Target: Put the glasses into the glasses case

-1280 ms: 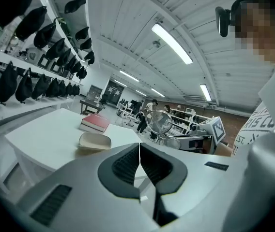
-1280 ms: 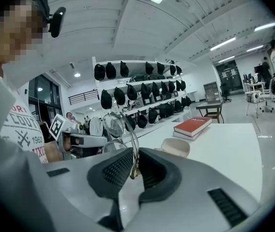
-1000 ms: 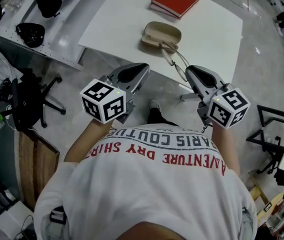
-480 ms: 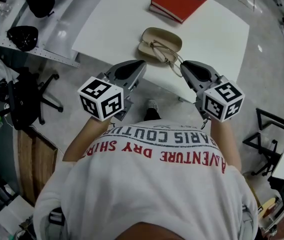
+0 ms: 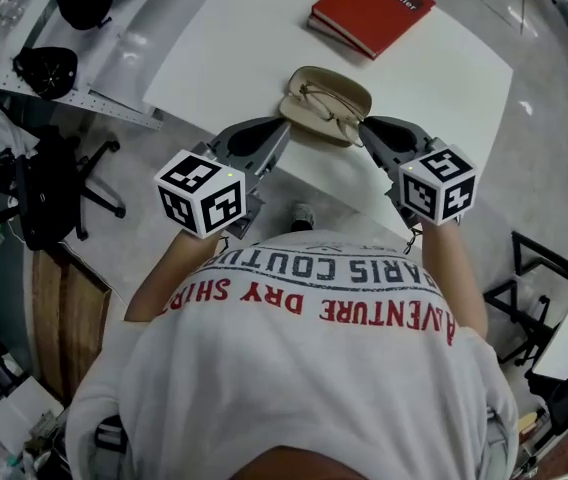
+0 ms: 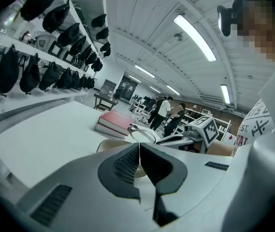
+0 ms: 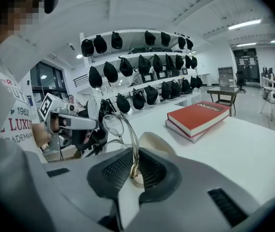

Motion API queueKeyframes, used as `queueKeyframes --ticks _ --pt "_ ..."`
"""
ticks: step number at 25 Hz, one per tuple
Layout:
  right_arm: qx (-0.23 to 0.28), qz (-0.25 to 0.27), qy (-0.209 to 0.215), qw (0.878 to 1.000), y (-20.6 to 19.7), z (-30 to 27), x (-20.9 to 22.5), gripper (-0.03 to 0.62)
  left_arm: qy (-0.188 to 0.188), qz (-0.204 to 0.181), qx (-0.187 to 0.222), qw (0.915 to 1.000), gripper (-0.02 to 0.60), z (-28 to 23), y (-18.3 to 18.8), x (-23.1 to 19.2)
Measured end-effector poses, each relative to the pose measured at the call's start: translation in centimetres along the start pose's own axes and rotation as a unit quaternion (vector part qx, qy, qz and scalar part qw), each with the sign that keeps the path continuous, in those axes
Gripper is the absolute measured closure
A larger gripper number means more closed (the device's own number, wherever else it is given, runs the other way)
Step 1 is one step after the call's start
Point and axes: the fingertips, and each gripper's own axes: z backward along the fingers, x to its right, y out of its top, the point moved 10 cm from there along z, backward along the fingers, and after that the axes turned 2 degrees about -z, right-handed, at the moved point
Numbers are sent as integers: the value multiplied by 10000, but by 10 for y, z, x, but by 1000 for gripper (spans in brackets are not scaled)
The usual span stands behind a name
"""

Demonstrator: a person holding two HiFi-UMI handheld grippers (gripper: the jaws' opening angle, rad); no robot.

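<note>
- the right gripper (image 5: 364,130) is pinching the glasses (image 5: 330,108) by one thin metal temple. in the right gripper view the pads are pressing on that wire from both sides.
- the left gripper (image 5: 282,128) is carrying nothing. its own view is showing the jaws pressed together with only a hairline between the pads.
- the glasses are sitting over the open case (image 5: 304,76) on the table (image 5: 234,38), with the lenses inside the shell's outline. from above i cannot tell whether they are resting on the lining or hanging just clear of it.
- the relation the next move is turning on: in the head view the case is lying at about 11 o'clock from the right gripper's tips and about 1 o'clock from the left's. it is just beside both, but the right one is carrying the load.
- the case's long axis is running nearly 9-to-3, tipped a little toward 10-to-4. the front of the glasses is lying close to that line, so i am judging that lowering matters more than turning.
- the right gripper view is showing the pinch itself, the glasses (image 7: 109,125) rising at 11 o'clock above the jaws, and the case (image 7: 154,141) right behind. the head view is hiding that pinch under the gripper's body.
- the left gripper view is looking in low from the other side. it is showing the glasses (image 6: 144,134) standing above the case (image 6: 110,144) edge, which the head view is flattening.
- a red book (image 5: 372,10) is lying at 12 o'clock, well apart from the case.
</note>
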Motion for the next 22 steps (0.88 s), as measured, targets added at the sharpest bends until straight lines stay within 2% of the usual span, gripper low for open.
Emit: queueKeyframes --ticks 9,22 --pt "-560 269 57 9981 -10 -35 19 546 219 130 -7 9997 552 -6 -5 -15" --pt "-1076 516 -43 9928 -26 -71 29 546 347 212 -29 9992 552 -9 -14 -31"
